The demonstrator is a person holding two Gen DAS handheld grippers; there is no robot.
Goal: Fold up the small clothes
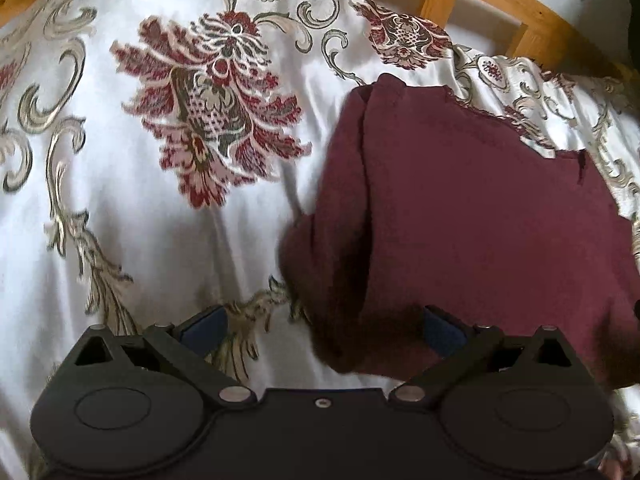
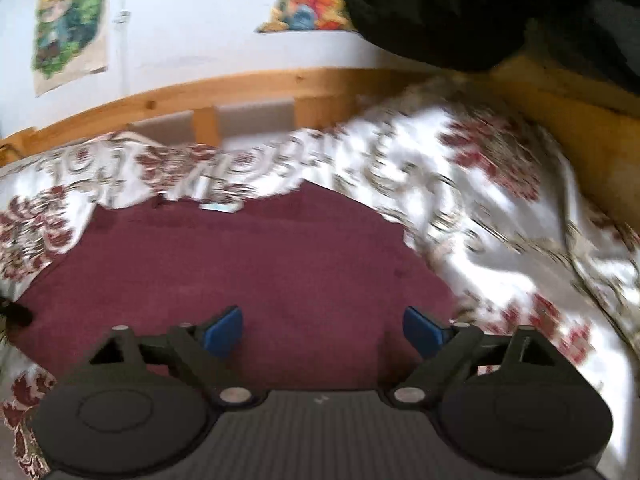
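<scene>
A maroon garment (image 1: pixel 460 216) lies on a white bedspread with red and gold flowers (image 1: pixel 132 208). Its left edge is folded over in a thick roll. My left gripper (image 1: pixel 324 328) is open, its blue pads wide apart, over the garment's near left corner; nothing is between the pads. In the right wrist view the same maroon garment (image 2: pixel 248 264) lies spread flat, with a small pale label (image 2: pixel 218 208) at its far edge. My right gripper (image 2: pixel 322 332) is open and empty just above the garment's near edge.
A wooden bed frame (image 1: pixel 496 4) with slats runs along the far side, also in the right wrist view (image 2: pixel 248 92). A white wall with colourful pictures (image 2: pixel 68 28) is behind it. A dark shape (image 2: pixel 460 8) fills the top right.
</scene>
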